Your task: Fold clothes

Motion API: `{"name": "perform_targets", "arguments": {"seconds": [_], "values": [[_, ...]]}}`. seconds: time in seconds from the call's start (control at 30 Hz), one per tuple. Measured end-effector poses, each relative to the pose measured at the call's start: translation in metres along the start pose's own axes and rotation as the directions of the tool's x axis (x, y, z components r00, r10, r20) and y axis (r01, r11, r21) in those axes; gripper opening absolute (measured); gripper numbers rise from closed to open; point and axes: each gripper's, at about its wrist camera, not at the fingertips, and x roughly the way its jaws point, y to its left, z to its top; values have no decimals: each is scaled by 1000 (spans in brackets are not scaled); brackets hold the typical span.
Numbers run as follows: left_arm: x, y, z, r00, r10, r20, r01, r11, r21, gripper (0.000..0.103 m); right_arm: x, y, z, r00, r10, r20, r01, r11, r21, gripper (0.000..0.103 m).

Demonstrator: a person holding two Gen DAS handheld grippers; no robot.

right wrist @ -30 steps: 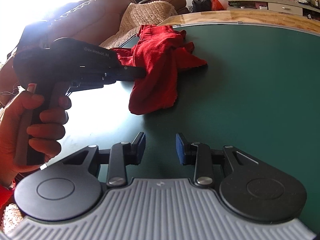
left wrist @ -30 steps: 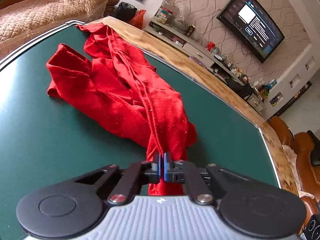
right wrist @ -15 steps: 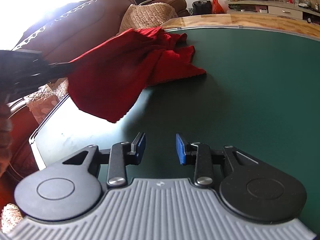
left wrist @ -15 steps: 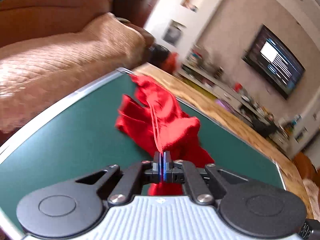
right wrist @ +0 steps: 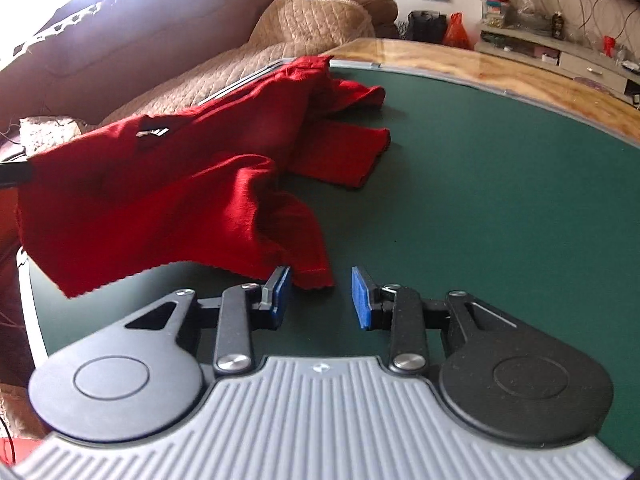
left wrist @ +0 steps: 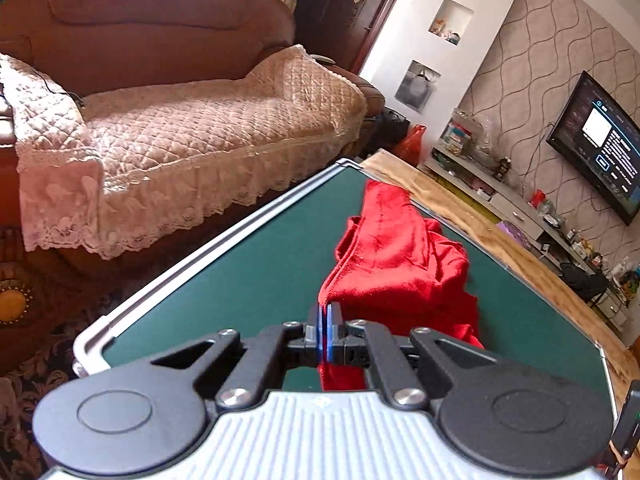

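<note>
A red garment (left wrist: 396, 256) lies partly on the green table (left wrist: 248, 264). My left gripper (left wrist: 325, 332) is shut on an edge of it and holds that end lifted, so the cloth stretches from the jaws to the table's far corner. In the right wrist view the garment (right wrist: 168, 184) hangs spread out at the left, its far part resting on the table (right wrist: 480, 184). My right gripper (right wrist: 320, 296) is open and empty, low over the table, with the garment's lower hem just beyond its left pad (right wrist: 280, 292).
A brown sofa with a quilted beige cover (left wrist: 192, 120) stands beside the table's left edge (left wrist: 208, 248). A wooden rim (right wrist: 500, 68) runs along the far side. A TV (left wrist: 600, 144) and a low cabinet (left wrist: 512, 200) with small items stand behind.
My left gripper has pulled the garment up and back toward the table's left edge, spreading it in the air. My right gripper has stayed open and now sits closer to the hem.
</note>
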Motion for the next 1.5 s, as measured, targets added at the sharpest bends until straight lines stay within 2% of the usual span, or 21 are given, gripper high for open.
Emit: {"name": "perform_targets", "arguments": {"seconds": [0.2,0.33,0.47,0.57,0.63,1.0,1.17,1.2,1.27,1.4,1.5], "values": [[0,12,0,999,31,-9,-31,999,-10,2,4,0,-1,998,62,-18,-62,998,-5,39],[4,15,-6,999,43,-24,-43,999,-7,3,3,-16,4,995,101,-19,-99,991,93,39],[8,18,-13,998,54,-38,-55,999,-3,3,6,-27,18,996,93,-5,-91,983,160,39],[11,20,-17,997,63,-49,-63,998,0,3,13,-27,34,997,78,11,-79,988,134,39],[12,22,-19,996,67,-53,-67,998,-1,3,15,-27,42,994,102,25,-104,987,125,39],[16,21,-22,995,65,-70,-64,998,22,3,44,-3,57,989,117,-87,-123,990,-67,39],[19,18,-25,994,71,-82,-68,997,43,3,51,3,52,983,154,-104,-163,982,-91,39],[21,18,-25,994,72,-85,-68,997,42,3,52,4,51,982,161,-103,-170,981,-93,38],[23,18,-26,993,76,-90,-72,997,41,3,53,4,50,979,177,-106,-187,978,-92,13],[26,22,-26,992,77,-97,-75,997,34,3,51,-1,46,971,217,-99,-223,974,-49,8],[26,23,-26,992,76,-100,-73,997,33,3,40,-12,41,962,263,-67,-261,965,36,7]]}}
